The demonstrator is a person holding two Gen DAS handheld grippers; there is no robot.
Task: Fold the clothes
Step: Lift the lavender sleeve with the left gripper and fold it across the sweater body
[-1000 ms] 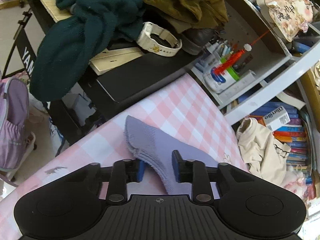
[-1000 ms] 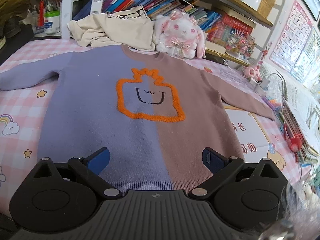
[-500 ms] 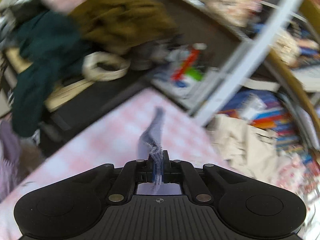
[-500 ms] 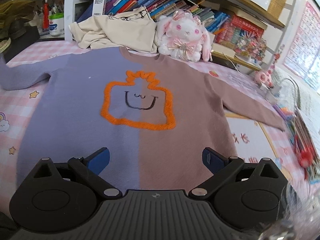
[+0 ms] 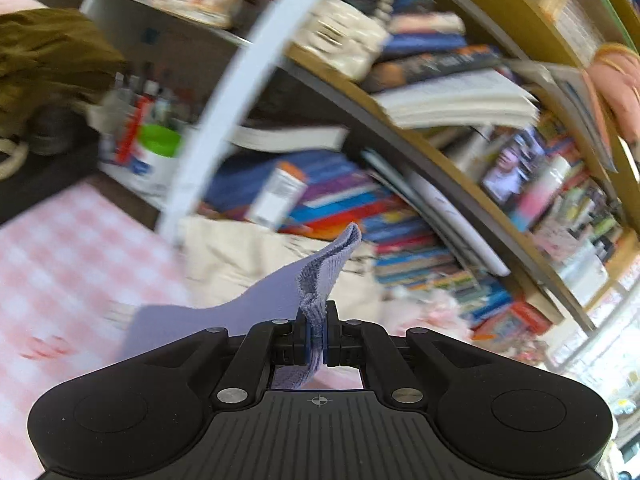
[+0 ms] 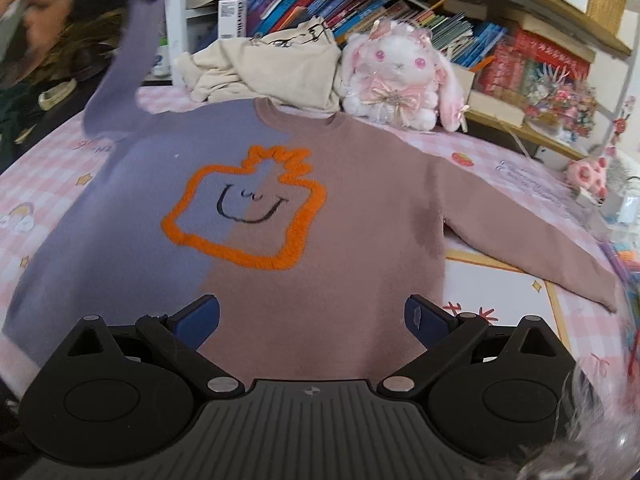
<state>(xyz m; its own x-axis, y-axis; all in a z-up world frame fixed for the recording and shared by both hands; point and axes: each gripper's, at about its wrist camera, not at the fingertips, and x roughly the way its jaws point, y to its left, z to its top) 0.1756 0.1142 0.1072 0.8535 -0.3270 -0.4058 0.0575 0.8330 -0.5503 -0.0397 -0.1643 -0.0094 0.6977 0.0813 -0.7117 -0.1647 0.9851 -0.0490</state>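
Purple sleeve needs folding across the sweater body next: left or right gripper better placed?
Left. The left gripper is already shut on the purple sleeve cuff, lifted off the bed. The right gripper is open and empty over the sweater hem.

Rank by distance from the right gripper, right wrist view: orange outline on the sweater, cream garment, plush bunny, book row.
1. orange outline on the sweater, just ahead of the open right gripper.
2. cream garment and plush bunny, behind the collar, side by side; too close to call.
3. book row, on the shelf behind.
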